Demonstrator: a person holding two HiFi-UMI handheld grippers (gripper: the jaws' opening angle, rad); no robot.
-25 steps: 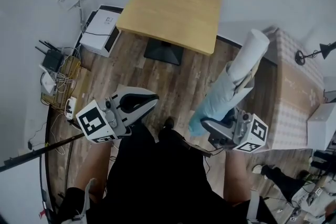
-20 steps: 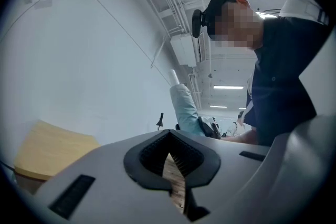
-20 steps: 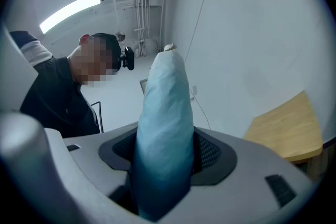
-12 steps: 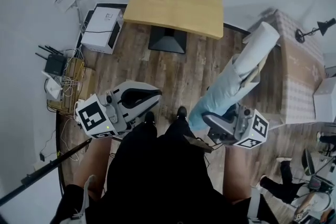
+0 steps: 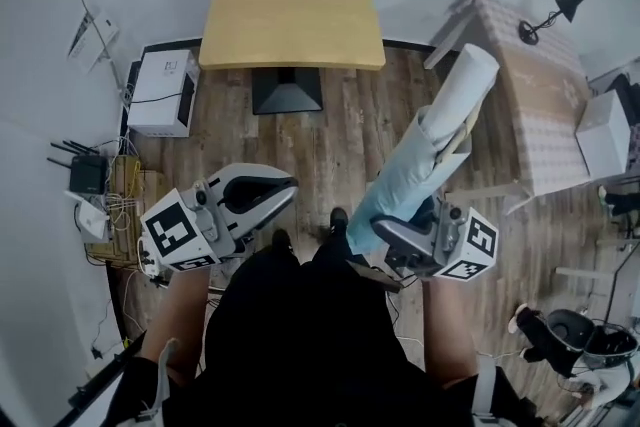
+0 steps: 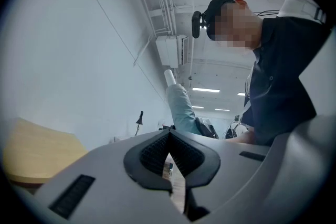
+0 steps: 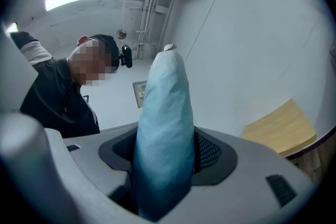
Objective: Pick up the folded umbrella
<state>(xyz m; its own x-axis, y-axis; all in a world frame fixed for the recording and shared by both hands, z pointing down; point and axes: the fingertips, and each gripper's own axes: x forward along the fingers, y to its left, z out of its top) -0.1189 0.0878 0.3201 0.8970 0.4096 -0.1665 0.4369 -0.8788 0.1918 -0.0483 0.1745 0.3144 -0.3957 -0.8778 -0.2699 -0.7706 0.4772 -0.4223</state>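
The folded umbrella (image 5: 425, 155), light blue fabric with a white handle end, is lifted off the floor and points up and away to the right. My right gripper (image 5: 388, 227) is shut on its lower end. In the right gripper view the blue fabric (image 7: 163, 123) fills the space between both pads. My left gripper (image 5: 287, 191) hangs at the left over the wood floor, shut with nothing in it; its pads (image 6: 152, 152) meet at the tip. The umbrella (image 6: 180, 108) also shows in the left gripper view, far off beyond the jaws.
A wooden table (image 5: 290, 10) stands ahead by the wall. A white box (image 5: 160, 90) and a router with cables (image 5: 85, 177) lie at the left. At the right stands a table with a checked cloth (image 5: 540, 105), a black lamp (image 5: 565, 5) and a white box (image 5: 600, 130).
The view has swung right, so the wooden table and floor clutter slid leftward. The umbrella stays raised in my right gripper; both grippers hold about the same places.
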